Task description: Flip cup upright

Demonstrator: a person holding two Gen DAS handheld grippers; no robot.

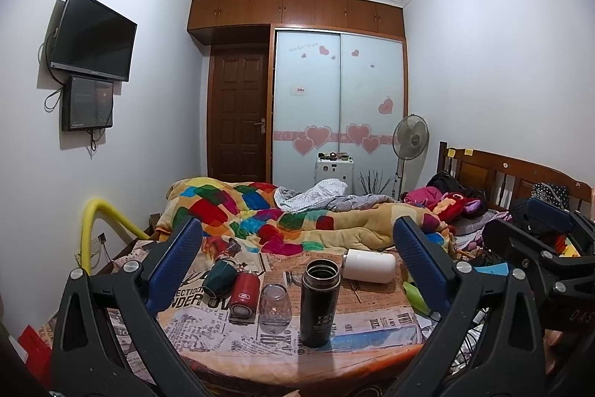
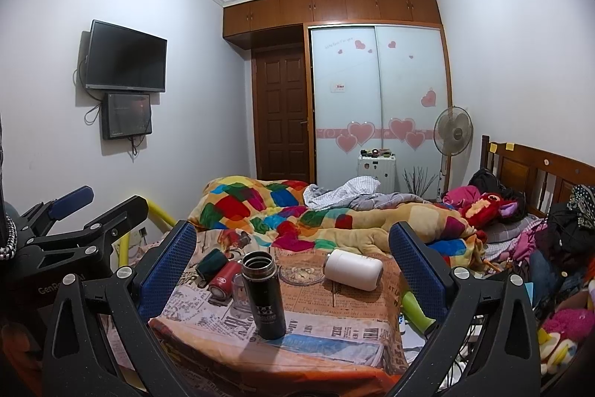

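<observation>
A small table (image 1: pixel 372 333) covered with newspaper-print cloth holds several cups. A black flask (image 1: pixel 319 302) (image 2: pixel 263 293) stands upright and open at the front. A clear glass (image 1: pixel 274 303) (image 2: pixel 240 289) stands upside down left of it. A red cup (image 1: pixel 243 292) (image 2: pixel 223 278), a dark green cup (image 1: pixel 220 276) (image 2: pixel 211 262) and a white cup (image 1: pixel 368 265) (image 2: pixel 353 268) lie on their sides. My left gripper (image 1: pixel 297 266) and right gripper (image 2: pixel 293 270) are both open and empty, held back from the table.
A bed with a colourful blanket (image 1: pixel 290 218) lies behind the table. A glass dish (image 2: pixel 301 272) sits mid-table. A green bottle (image 2: pixel 414 309) lies at the table's right edge. Clothes and toys (image 2: pixel 557 248) pile up on the right. The other gripper (image 1: pixel 539 248) is at my right.
</observation>
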